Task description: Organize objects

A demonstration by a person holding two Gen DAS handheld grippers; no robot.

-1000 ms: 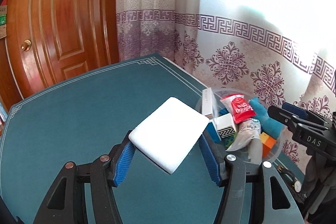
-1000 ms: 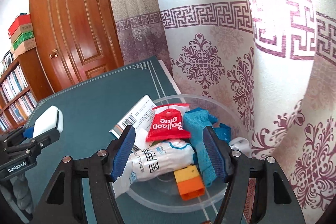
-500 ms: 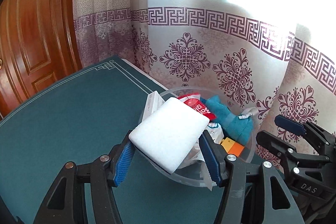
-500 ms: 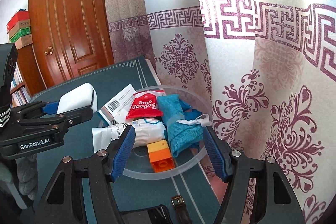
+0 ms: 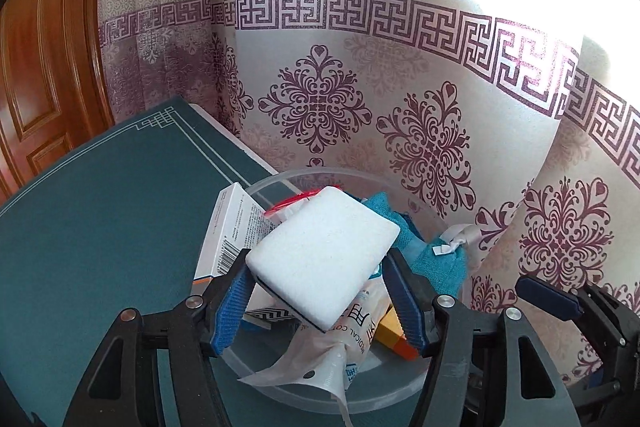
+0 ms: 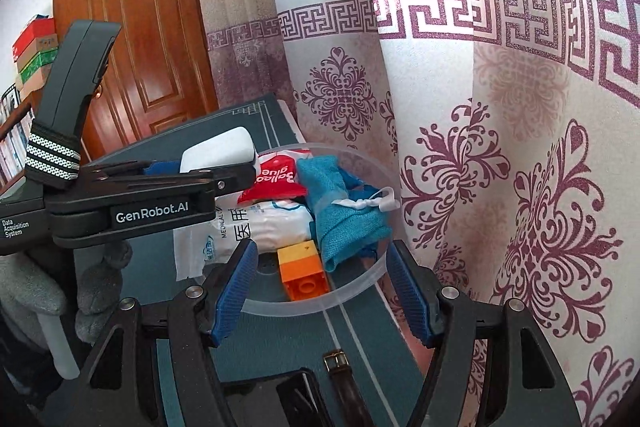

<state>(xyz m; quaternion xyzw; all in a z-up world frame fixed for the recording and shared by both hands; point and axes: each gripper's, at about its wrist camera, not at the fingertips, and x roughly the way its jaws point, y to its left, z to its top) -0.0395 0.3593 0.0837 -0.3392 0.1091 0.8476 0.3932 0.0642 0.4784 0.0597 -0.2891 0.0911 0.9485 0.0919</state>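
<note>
The clear plastic bowl [image 5: 280, 393], round and shallow with a thin translucent rim, sits on the dark teal table mat [image 5: 100, 227] near the patterned curtain [image 5: 420, 107]. Above the bowl the left gripper [image 5: 320, 287] carries a white sponge [image 5: 324, 259], a soft, rounded-cornered slab with a fine matte grain and a thin dark layer along its underside. Its jaws are opening, the ribbed blue pads flanking the sponge; the left pad meets the sponge's corner, while the right pad seems to stand just clear of it, though the contact cannot be told for sure. Inside the bowl lie a crinkled white plastic pouch [image 6: 256, 231], a glossy red packet [image 6: 276, 179], a woven teal cloth [image 6: 344, 211] with a white drawstring, a moulded orange and yellow block [image 6: 302, 267], and a printed cardboard box [image 5: 236, 227] leaning against the rim. The right gripper [image 6: 320, 287] hovers at the bowl's near edge, fingers apart and holding nothing. Nearer than the bowl, on the mat, lies a dark leather strap [image 6: 344, 383] with a brass buckle.
</note>
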